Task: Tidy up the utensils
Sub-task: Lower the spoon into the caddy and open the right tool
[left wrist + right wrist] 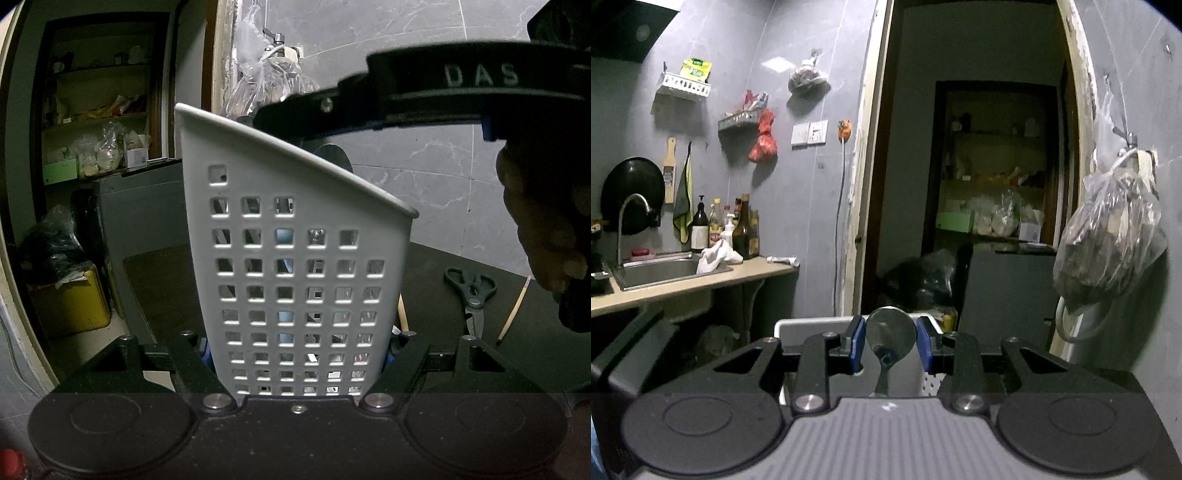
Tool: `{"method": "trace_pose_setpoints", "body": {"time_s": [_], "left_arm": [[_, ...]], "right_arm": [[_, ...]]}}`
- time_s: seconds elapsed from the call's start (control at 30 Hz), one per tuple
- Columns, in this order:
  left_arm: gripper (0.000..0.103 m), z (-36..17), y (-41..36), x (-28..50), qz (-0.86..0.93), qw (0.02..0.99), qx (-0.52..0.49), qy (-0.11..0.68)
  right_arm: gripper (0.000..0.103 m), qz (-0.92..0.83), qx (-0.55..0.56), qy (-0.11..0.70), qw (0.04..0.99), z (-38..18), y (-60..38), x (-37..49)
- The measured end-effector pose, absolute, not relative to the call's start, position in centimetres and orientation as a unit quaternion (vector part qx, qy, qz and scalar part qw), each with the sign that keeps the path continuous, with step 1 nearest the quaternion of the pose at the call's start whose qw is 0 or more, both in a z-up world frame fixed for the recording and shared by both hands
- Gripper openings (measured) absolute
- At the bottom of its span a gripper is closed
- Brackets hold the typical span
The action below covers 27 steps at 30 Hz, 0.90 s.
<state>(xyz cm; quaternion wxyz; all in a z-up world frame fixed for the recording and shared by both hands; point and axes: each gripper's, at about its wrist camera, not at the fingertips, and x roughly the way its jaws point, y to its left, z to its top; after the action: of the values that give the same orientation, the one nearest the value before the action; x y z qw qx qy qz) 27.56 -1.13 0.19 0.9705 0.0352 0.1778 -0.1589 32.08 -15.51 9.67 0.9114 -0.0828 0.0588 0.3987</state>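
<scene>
A white perforated utensil holder stands upright on the dark table. My left gripper is shut on its lower sides. Utensils show faintly through its holes. My right gripper hovers over the holder's rim; its blue pads stand apart on either side of a metal pizza cutter, whose round wheel sticks up out of the holder. The right gripper also shows in the left wrist view, above the holder. Black scissors and a wooden chopstick lie on the table to the right.
A grey tiled wall stands behind the table, with a plastic bag hung on it. A doorway to a pantry is at the left. A sink counter with bottles is farther off. Another wooden stick lies beside the holder.
</scene>
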Motion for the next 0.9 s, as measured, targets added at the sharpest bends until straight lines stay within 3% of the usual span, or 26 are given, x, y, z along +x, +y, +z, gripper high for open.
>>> {"method": "trace_pose_setpoints", "body": {"time_s": [0.53, 0.73, 0.8, 0.87, 0.9], "left_arm": [[0.075, 0.2, -1.3, 27.6, -0.159, 0.970, 0.035, 0.179], [0.075, 0.2, -1.3, 27.6, -0.159, 0.970, 0.035, 0.178], [0.075, 0.2, -1.2, 27.6, -0.159, 0.970, 0.034, 0.178], [0.075, 0.2, -1.2, 27.6, -0.160, 0.970, 0.033, 0.178], [0.076, 0.2, -1.3, 27.6, -0.160, 0.970, 0.033, 0.178]], "right_arm": [[0.035, 0.403, -0.096, 0.085, 0.906, 8.4, -15.5, 32.5], [0.051, 0.407, -0.087, 0.063, 0.907, 8.9, -16.6, 31.8], [0.062, 0.401, -0.073, 0.050, 0.912, 9.4, -17.6, 31.6], [0.081, 0.386, -0.058, 0.035, 0.920, 9.9, -18.8, 31.5], [0.084, 0.377, -0.053, 0.031, 0.924, 10.1, -19.4, 31.5]]}}
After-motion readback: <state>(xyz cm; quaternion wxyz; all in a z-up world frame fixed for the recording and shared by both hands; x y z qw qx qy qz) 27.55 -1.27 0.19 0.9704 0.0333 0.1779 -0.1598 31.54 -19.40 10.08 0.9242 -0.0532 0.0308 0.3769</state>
